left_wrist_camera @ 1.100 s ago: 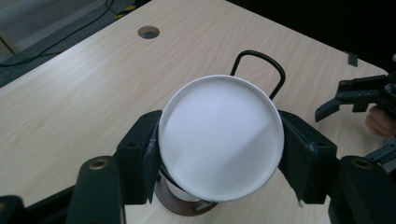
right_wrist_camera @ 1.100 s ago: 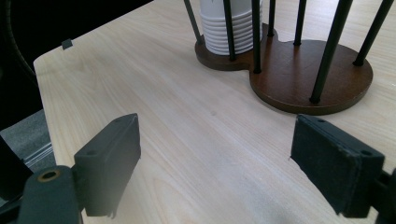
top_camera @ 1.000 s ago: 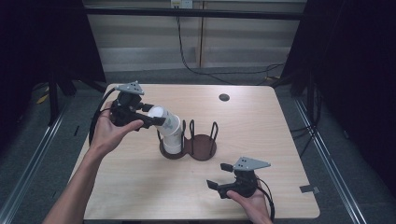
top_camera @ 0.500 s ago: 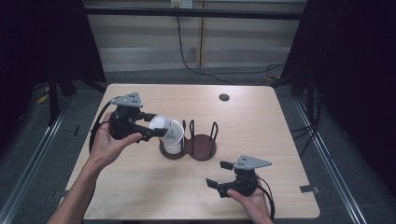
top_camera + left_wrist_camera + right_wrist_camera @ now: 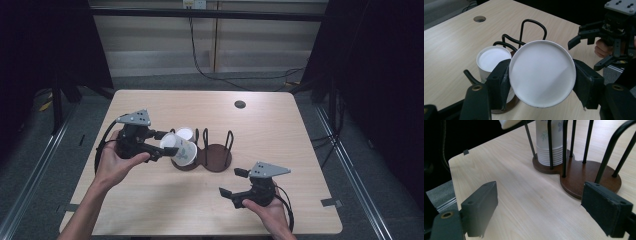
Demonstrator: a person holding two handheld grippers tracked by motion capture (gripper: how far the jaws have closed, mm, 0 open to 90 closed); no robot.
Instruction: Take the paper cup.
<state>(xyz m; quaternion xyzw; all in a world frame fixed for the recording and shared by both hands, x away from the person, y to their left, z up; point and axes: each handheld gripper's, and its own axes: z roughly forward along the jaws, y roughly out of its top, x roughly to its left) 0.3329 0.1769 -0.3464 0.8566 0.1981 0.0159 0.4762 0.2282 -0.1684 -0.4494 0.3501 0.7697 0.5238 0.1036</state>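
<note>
Overhead and gripper views of a cup being drawn from a stacked dispenser. My left gripper (image 5: pixel 162 144) was clamped on a single white paper cup (image 5: pixel 179 149), its pads pressing the cup's opposite walls just below the rim. I held the cup tipped on its side, mouth toward my hand, above the table's left half and just left of the cup stack (image 5: pixel 186 136), apart from it. The side-on grip spread the squeeze across the rolled rim, which I judged the stiffest part of so thin a wall.

The stack stood in the left ring of the wooden cup holder (image 5: pixel 216 159), fenced by upright black wire loops (image 5: pixel 534 25) that kept it plumb; the right ring was bare, presumably awaiting a cup.

My right gripper (image 5: pixel 236 184) rested at the near right of the table (image 5: pixel 280 120), jaws wide apart with nothing between them, aimed at the holder's base, seemingly ready to steady it or receive the cup.
</note>
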